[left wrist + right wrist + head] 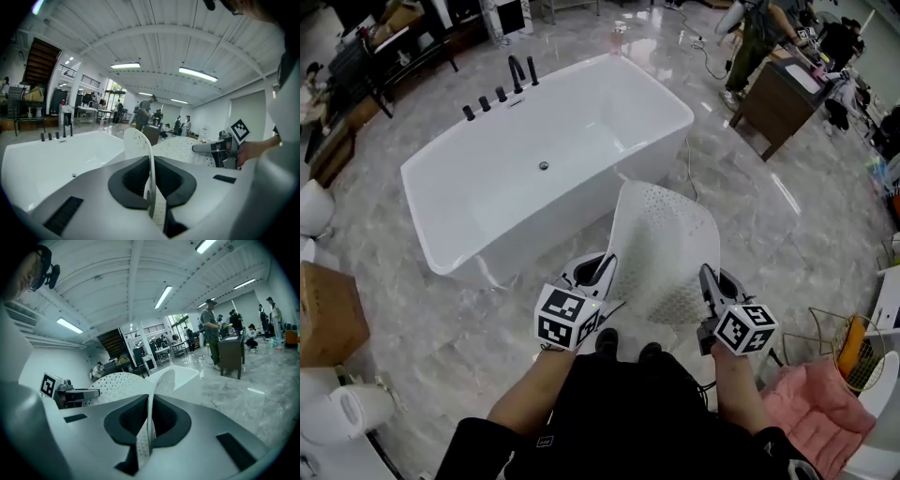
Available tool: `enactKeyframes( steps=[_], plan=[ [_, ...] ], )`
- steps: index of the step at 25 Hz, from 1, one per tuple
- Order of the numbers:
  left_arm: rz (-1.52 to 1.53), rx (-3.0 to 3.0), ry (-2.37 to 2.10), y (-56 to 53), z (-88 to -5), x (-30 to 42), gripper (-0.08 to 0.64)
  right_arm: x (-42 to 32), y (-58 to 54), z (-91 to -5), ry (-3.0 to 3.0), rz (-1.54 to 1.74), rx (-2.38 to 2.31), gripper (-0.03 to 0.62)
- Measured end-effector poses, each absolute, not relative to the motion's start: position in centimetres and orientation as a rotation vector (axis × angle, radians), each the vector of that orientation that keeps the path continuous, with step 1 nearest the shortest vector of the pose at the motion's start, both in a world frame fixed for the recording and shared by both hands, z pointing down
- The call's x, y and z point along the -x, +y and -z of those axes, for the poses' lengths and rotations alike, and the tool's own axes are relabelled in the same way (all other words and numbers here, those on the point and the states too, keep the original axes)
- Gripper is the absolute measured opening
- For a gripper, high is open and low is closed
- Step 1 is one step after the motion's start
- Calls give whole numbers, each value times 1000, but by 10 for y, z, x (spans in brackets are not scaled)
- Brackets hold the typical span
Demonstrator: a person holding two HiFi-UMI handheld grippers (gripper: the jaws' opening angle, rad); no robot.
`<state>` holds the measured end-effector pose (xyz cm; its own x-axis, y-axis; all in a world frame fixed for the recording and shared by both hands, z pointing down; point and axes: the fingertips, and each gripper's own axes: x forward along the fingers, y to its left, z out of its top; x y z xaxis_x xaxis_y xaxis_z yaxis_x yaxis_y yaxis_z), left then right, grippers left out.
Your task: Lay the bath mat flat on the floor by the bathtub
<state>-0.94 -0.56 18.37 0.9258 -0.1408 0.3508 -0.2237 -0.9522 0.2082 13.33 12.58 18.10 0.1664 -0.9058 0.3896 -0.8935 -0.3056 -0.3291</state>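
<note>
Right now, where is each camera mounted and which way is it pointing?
Head view: on the person's head, steeply down at bathtub, bath mat, left gripper, right gripper, forearms.
Left gripper view: on the left gripper, along fingers shut on the bath mat, toward the bathtub; right gripper at right.
Right gripper view: on the right gripper, along fingers shut on the bath mat; left gripper at left.
Shared: the bath mat.

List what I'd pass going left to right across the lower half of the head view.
From the left: cardboard box → left gripper, shut on one edge of the mat → bath mat → right gripper, shut on the opposite edge → pink cloth.
</note>
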Motion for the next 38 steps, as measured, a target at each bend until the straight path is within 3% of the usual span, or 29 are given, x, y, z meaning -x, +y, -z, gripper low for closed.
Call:
enactKeyframes(
  steps=[9, 24, 38],
  plan=[
    [-531, -2698, -645, -45, -202, -2, 21, -171, 51, -193, 2167, 891, 2120, 23],
    [-529, -2512, -1069, -39, -188, -109, 21, -290, 4, -198, 2614, 991, 1694, 23],
    [-483, -2414, -1145, -67, -225, -49, 21, -267, -57, -228, 2685, 1040, 1765, 23]
  ],
)
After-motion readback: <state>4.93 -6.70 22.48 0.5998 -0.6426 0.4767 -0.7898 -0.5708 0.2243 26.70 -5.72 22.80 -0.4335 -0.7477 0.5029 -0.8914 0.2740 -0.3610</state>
